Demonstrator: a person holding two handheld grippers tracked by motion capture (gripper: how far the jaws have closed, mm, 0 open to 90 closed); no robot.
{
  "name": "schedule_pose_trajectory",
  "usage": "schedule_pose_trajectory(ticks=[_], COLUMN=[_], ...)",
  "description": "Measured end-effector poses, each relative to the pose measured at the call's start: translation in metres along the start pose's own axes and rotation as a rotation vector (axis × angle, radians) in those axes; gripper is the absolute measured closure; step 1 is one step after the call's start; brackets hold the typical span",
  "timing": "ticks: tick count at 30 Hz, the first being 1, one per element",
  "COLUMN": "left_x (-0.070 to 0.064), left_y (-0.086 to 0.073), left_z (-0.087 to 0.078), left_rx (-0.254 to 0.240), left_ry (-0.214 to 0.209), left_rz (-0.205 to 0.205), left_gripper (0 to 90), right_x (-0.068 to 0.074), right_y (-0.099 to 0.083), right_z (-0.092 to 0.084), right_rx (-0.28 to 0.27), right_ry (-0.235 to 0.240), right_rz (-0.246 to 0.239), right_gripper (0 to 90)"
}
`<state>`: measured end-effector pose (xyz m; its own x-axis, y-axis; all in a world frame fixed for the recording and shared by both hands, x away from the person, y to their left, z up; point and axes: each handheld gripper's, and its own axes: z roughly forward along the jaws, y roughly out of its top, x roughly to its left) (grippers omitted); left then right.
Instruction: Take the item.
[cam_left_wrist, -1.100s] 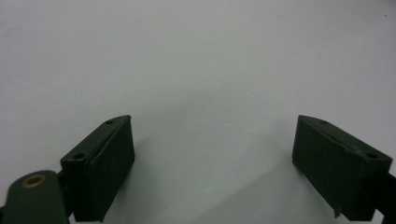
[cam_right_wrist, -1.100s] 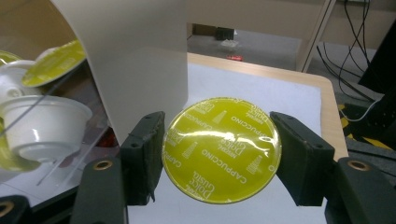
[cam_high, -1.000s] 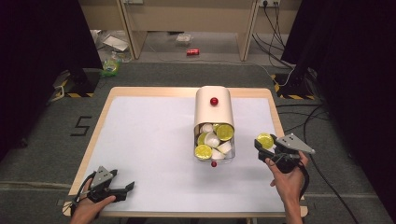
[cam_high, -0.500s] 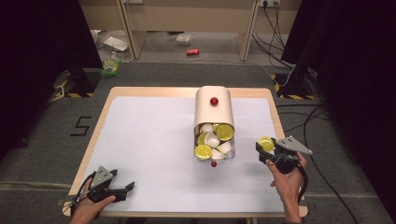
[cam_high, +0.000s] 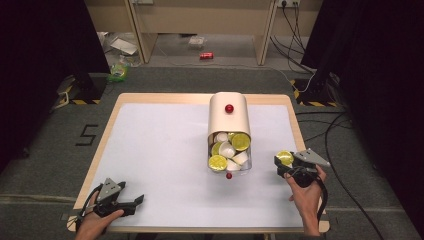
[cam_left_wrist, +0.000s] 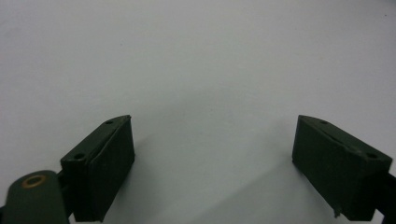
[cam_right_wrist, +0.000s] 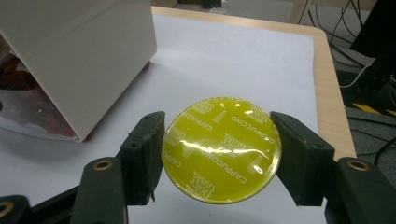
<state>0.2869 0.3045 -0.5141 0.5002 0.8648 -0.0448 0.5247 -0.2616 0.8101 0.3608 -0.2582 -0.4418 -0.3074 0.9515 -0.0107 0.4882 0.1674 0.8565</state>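
My right gripper (cam_right_wrist: 219, 154) pinches the light, stiff capsule (cam_right_wrist: 222, 149) by its rim, sparing its fragile foil lid, while my left gripper (cam_left_wrist: 212, 168) is spread.

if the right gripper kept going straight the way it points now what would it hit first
Probably the cream drawer box full of capsules. The right gripper, shut on a yellow-lidded capsule, points left toward it in the high view. Bare white table lies between, though its downward tilt is hard to judge, so it might meet the table first.
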Motion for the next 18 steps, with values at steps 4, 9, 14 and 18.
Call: schedule_pose_trajectory(ticks=[4,9,14,18], left_x=[0.0,0.0,0.0,0.0], left_y=[0.0,0.0,0.0,0.0], left_z=[0.0,0.0,0.0,0.0], left_rx=[0.0,0.0,0.001,0.0], left_ry=[0.0,0.001,0.001,0.001], left_rz=[0.0,0.0,0.0,0.001], left_gripper=[12.5,12.5,12.5,12.5], right_x=[0.0,0.001,0.0,0.0], right_y=[-0.004,-0.006,-0.008,-0.012], right_z=[0.004,0.007,0.01,0.012], right_rx=[0.011,0.021,0.033,0.046], right_ry=[0.002,0.005,0.006,0.007], right_rz=[0.002,0.001,0.0,0.003], right_gripper=[38.8,38.8,38.8,38.8])
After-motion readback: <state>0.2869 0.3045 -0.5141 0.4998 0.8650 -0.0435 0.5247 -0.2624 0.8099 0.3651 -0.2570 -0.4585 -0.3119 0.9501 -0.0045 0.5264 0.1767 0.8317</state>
